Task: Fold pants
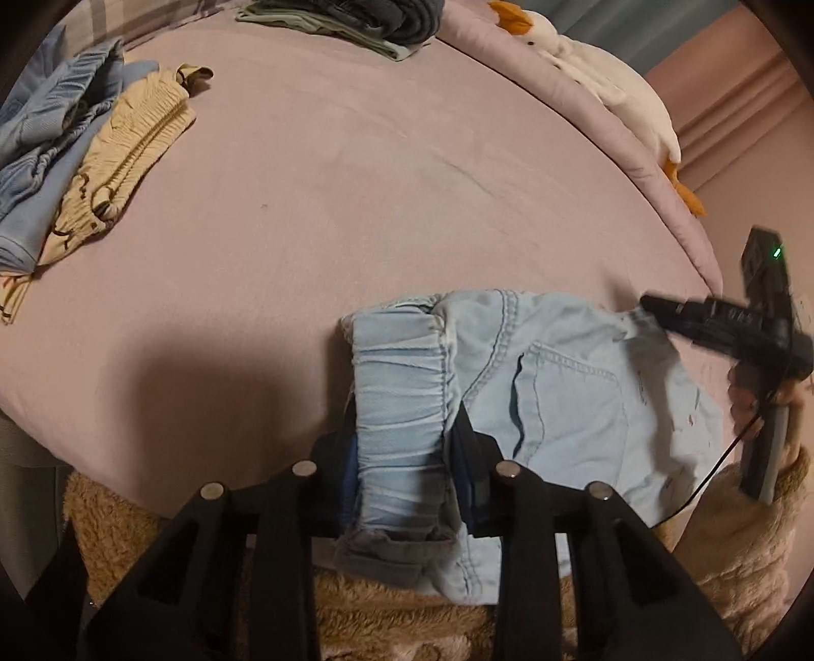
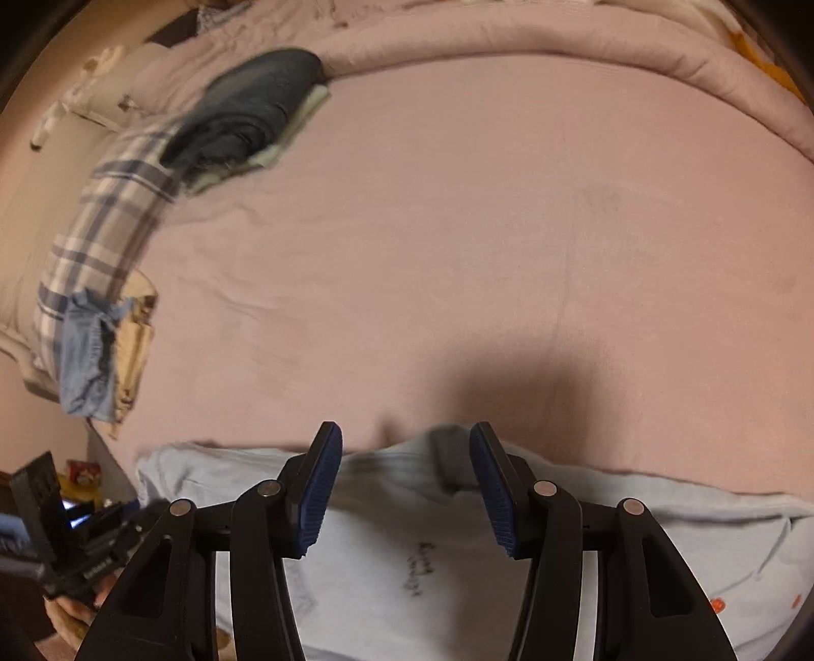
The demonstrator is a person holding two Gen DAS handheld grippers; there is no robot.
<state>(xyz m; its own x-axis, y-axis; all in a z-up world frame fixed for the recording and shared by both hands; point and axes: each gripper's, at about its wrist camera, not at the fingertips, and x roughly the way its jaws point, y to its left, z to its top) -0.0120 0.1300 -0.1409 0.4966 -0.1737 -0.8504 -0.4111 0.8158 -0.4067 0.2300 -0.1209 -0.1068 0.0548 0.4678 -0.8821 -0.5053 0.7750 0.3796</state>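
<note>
Light blue denim pants [image 1: 559,396] lie at the near edge of the pink bed [image 1: 330,178]. My left gripper [image 1: 402,427] is shut on their gathered elastic waistband [image 1: 397,366], which bunches up between the blue pads. My right gripper [image 1: 661,307] hovers over the pants' right end, held by a hand in a fuzzy sleeve. In the right wrist view my right gripper [image 2: 407,442] stands open above the pale cloth [image 2: 407,559], with nothing pinched between its blue pads [image 2: 320,488]. The left gripper [image 2: 76,549] shows at that view's lower left.
A crumpled pile of blue and beige garments [image 1: 76,168] lies at the bed's left. Folded dark and green clothes [image 1: 356,20] sit at the far edge. A white plush goose [image 1: 585,66] rests on the rolled quilt at the right. A plaid pillow [image 2: 102,229] lines the left side.
</note>
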